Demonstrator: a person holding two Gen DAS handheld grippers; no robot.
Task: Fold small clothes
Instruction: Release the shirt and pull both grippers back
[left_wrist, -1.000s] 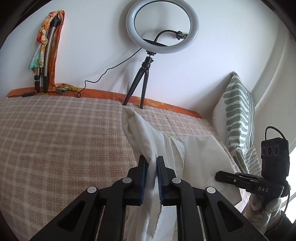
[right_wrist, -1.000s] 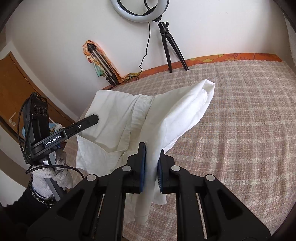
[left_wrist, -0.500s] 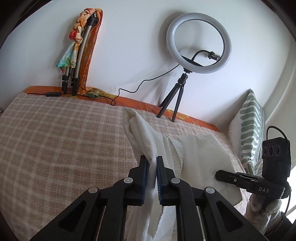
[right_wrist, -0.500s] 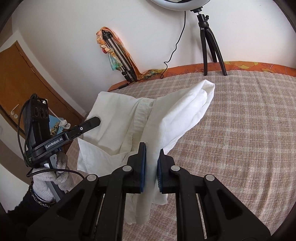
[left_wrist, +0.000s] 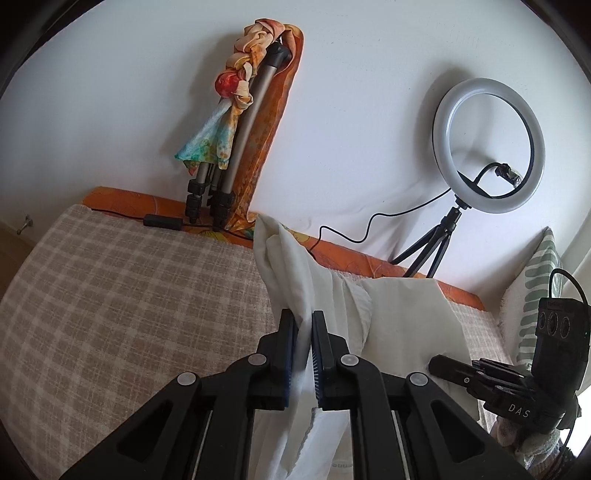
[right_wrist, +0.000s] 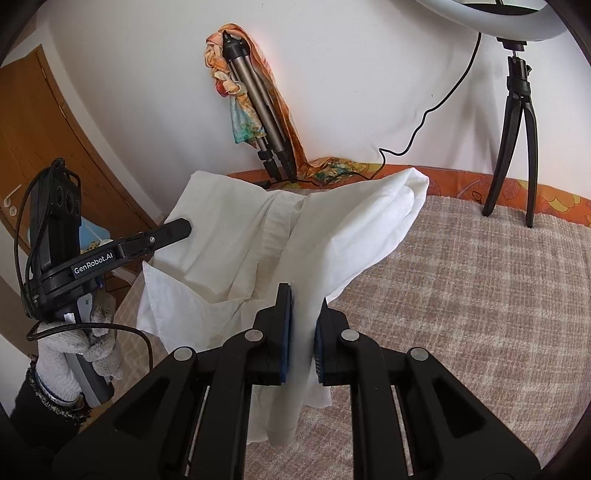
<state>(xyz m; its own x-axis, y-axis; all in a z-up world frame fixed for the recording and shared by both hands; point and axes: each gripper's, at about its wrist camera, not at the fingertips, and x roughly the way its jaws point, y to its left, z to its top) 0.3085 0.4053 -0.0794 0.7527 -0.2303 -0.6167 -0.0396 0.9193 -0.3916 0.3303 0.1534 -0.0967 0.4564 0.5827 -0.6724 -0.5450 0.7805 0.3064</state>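
left gripper (left_wrist: 303, 345) pinches the white shirt (left_wrist: 295, 273) tight | right gripper (right_wrist: 303, 328) pinches it too | shirt hangs above the checked bed (right_wrist: 480, 295), long way from 6 toward 1 o'clock | open bed at 3 o'clock | far: ring light (left_wrist: 489, 146), folded tripod (right_wrist: 258, 107)

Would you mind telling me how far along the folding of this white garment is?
Early. Done: both grippers have pinched the white garment; left gripper and right gripper are shut on it. In hand: it hangs bunched above the checked bedspread. Left: spreading it flat and every fold.
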